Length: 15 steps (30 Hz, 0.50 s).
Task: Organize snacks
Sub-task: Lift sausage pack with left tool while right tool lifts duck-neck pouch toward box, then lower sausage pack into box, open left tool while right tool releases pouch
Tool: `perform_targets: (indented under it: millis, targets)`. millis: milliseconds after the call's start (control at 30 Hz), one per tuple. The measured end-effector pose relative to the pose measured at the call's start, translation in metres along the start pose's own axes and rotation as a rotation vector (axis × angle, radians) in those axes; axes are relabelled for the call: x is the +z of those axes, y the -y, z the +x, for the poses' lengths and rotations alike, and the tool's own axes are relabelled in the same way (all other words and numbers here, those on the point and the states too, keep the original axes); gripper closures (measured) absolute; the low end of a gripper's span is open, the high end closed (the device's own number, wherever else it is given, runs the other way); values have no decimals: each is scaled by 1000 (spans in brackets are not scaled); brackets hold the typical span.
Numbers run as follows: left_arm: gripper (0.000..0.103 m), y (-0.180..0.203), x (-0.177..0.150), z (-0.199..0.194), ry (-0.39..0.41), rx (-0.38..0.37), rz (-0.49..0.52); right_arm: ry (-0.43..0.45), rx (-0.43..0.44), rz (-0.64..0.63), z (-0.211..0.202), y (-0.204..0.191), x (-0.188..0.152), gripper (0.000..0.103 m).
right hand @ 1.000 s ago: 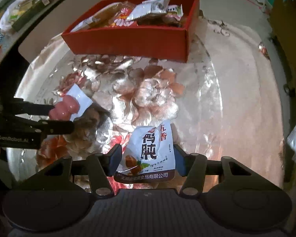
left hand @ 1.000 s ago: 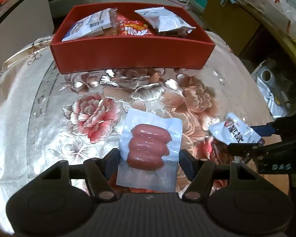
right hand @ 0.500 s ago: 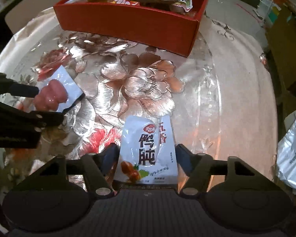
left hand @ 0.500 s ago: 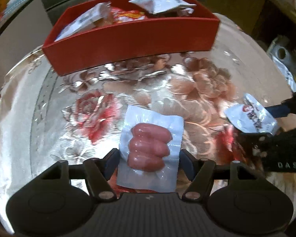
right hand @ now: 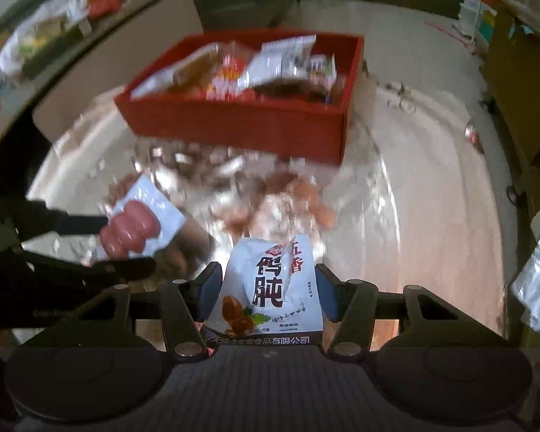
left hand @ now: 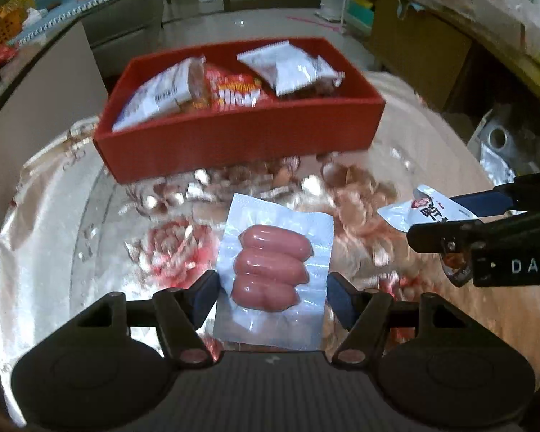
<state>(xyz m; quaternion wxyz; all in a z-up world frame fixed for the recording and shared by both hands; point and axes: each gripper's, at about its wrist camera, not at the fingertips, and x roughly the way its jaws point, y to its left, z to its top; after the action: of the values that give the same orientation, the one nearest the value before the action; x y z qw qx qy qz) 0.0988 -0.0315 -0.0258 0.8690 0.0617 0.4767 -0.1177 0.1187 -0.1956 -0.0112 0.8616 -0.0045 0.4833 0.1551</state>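
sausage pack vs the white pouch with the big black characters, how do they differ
The sausage pack is clear vacuum film showing three pink sausages; the white pouch is opaque and printed, its contents hidden. The sausage pack sits in the left gripper, the white pouch in the right gripper, whose jaws are closing on it. Both are flat, clamped by their side edges, and outside the red box.
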Motion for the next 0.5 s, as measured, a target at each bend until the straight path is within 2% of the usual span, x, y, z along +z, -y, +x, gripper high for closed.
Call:
perform_targets:
  millis: [200, 500]
  targets:
    - [44, -1, 23, -8, 72, 9, -11, 78, 40, 32, -11, 2, 25, 40]
    - [44, -12, 81, 1, 166, 32, -60, 188, 82, 68, -9, 3, 76, 40]
